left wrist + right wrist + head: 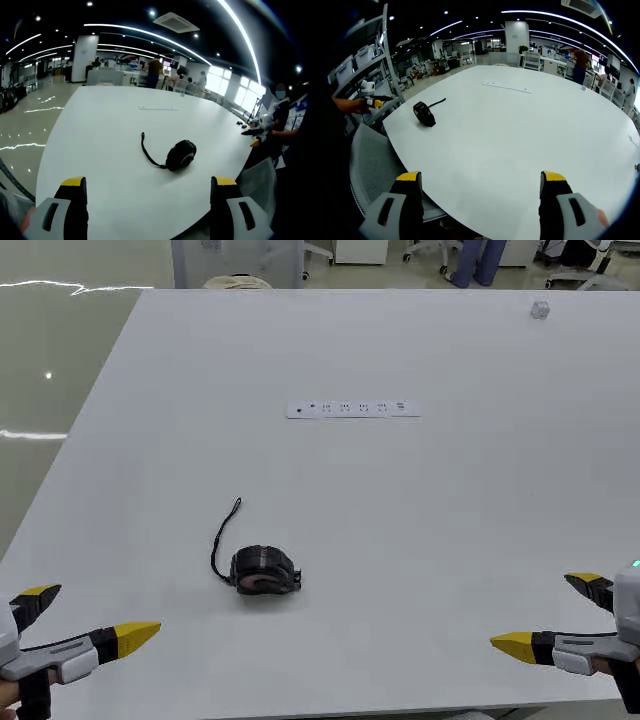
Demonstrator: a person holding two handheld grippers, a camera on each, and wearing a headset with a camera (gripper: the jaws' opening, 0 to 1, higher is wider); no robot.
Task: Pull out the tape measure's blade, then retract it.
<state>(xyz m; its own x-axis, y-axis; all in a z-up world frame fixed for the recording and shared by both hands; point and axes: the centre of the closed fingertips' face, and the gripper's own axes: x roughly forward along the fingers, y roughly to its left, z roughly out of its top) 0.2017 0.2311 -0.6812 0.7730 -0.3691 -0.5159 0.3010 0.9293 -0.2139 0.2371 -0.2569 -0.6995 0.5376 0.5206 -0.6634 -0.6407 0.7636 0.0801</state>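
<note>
While the yellow-tipped left gripper and right gripper are hovering at the near edge of the wide white bench, their jaws are standing wide open, gripping nothing. A black tape measure with a thin black wrist strap is lying on the bench, nearer the left gripper and well apart from a flat white power strip farther back.
</note>
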